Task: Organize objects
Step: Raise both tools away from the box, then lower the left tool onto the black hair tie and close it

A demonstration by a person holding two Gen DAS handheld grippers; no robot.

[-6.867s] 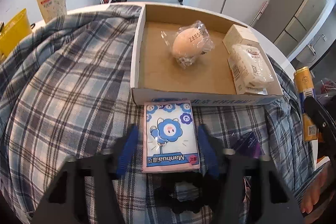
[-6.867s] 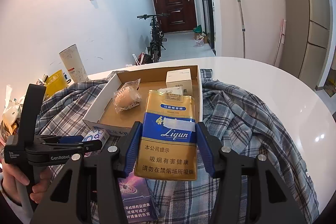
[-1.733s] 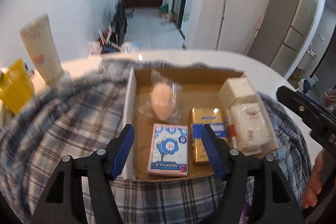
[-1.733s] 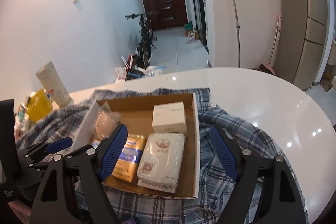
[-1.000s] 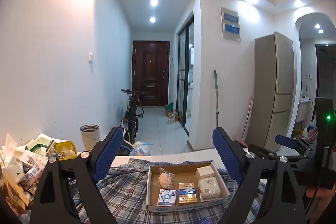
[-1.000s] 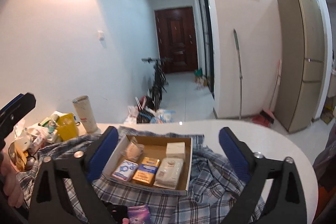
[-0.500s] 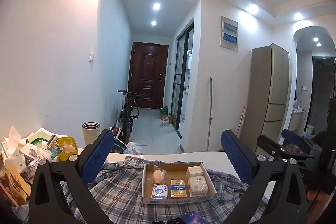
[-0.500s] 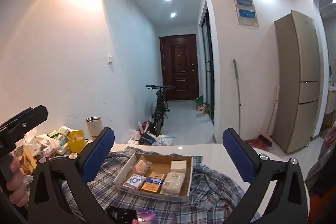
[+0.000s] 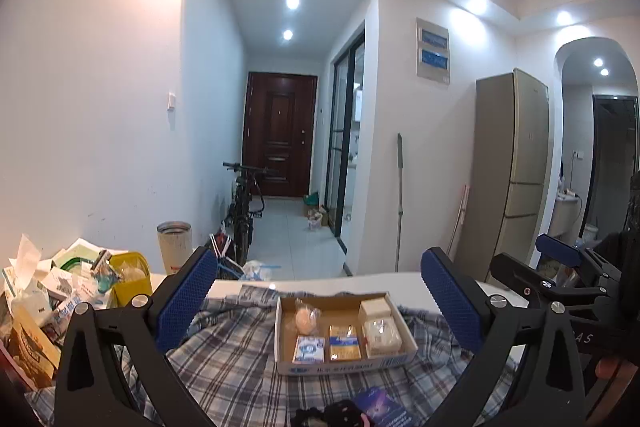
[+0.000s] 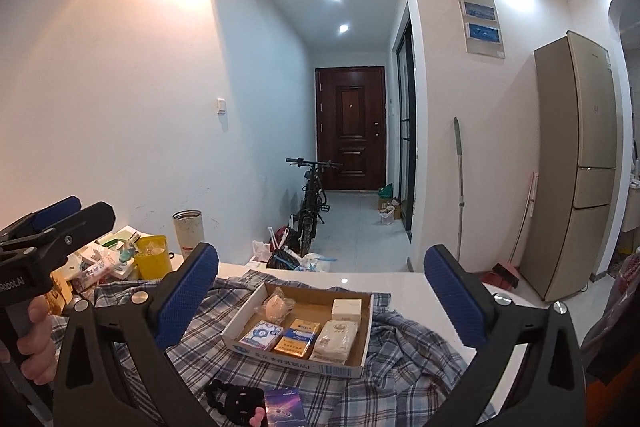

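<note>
Both grippers have pulled back and risen from the shallow cardboard box point(image 9: 346, 361) since the earlier frames, which now sits small and well below them. Left gripper point(image 9: 316, 301): blue-padded fingers point(image 9: 182, 297) spread wide, holding nothing. Right gripper point(image 10: 322, 297): fingers point(image 10: 456, 297) likewise wide apart, empty. Box rests on a blue-grey plaid cloth point(image 9: 224, 359) over the white bench point(image 10: 400, 283). Inside, far row: wrapped egg-shaped item point(image 9: 305, 319) left, small white carton point(image 9: 374, 309) right. Near row, left to right: blue-and-white tissue pack point(image 9: 308, 348), gold cigarette pack point(image 9: 344, 342), white wrapped packet point(image 9: 382, 335). A purple card pack point(image 10: 285, 407) lies on the cloth nearer than the box.
</note>
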